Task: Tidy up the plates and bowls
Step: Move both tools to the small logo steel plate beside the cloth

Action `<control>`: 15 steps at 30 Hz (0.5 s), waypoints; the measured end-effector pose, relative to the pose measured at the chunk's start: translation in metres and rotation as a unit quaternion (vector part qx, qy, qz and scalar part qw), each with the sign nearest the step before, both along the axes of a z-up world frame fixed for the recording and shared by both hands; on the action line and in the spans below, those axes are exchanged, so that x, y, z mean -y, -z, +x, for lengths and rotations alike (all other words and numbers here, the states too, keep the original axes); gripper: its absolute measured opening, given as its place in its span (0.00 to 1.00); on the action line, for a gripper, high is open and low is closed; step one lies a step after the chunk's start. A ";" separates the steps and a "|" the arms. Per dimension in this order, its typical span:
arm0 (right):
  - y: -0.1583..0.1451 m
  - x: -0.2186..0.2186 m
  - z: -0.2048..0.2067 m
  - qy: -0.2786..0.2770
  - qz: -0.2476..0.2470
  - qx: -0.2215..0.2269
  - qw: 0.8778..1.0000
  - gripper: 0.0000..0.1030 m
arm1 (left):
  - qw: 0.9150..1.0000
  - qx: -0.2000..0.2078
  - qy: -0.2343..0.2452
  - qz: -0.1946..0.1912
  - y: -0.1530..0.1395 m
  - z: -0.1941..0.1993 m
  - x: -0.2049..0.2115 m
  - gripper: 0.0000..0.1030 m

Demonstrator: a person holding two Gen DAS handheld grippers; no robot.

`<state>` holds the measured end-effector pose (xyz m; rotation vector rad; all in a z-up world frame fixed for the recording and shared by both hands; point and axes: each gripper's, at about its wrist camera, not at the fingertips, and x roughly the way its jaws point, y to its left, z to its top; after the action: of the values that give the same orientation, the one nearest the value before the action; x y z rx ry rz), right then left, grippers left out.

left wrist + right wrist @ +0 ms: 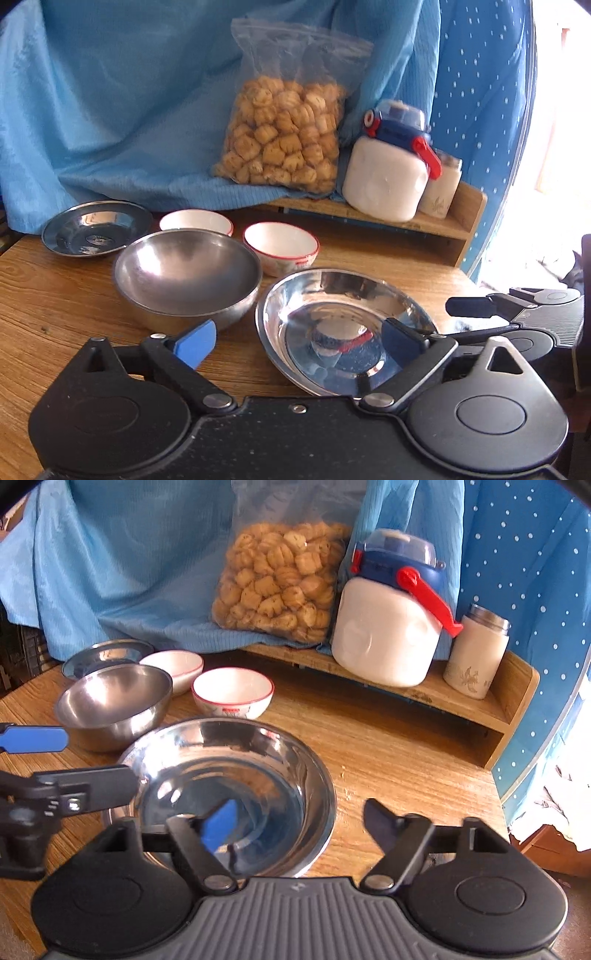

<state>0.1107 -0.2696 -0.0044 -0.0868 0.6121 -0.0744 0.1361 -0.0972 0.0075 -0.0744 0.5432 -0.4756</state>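
A shiny steel plate (332, 314) (251, 768) lies on the wooden table nearest me. A deep steel bowl (186, 277) (114, 709) stands to its left. Two white bowls with red rims (280, 247) (195, 221) (232, 692) (173, 670) stand behind them. A second steel plate (96, 227) (107, 653) lies at the far left. My left gripper (297, 341) is open, its right finger over the near plate's rim. My right gripper (299, 825) is open and straddles the near plate's right rim. Both are empty.
A low wooden shelf (480, 709) at the back holds a bag of snacks (280, 579), a white jug with a blue lid (388, 627) and a small white jar (476, 653). Blue cloth hangs behind. The table's right edge (498, 797) is near.
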 end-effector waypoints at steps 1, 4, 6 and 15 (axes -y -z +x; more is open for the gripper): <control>-0.002 0.000 0.000 0.000 0.003 0.005 1.000 0.89 | 1.000 0.006 -0.002 -0.004 -0.003 -0.002 -0.004 0.99; -0.010 0.001 0.001 0.006 0.018 0.021 1.000 0.98 | 0.999 0.042 -0.023 -0.006 -0.013 -0.006 -0.020 0.99; -0.017 -0.002 0.003 0.010 0.026 0.035 0.999 0.99 | 0.997 0.063 -0.052 -0.006 -0.019 -0.004 -0.034 0.99; -0.052 -0.032 0.041 -0.064 0.062 0.054 0.995 1.00 | 0.972 0.045 -0.229 0.009 -0.019 0.052 -0.130 0.99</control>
<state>0.1521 -0.2378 0.0478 -0.0016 0.5004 0.0821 0.1885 0.0327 0.0268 -0.1564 0.4232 -0.0230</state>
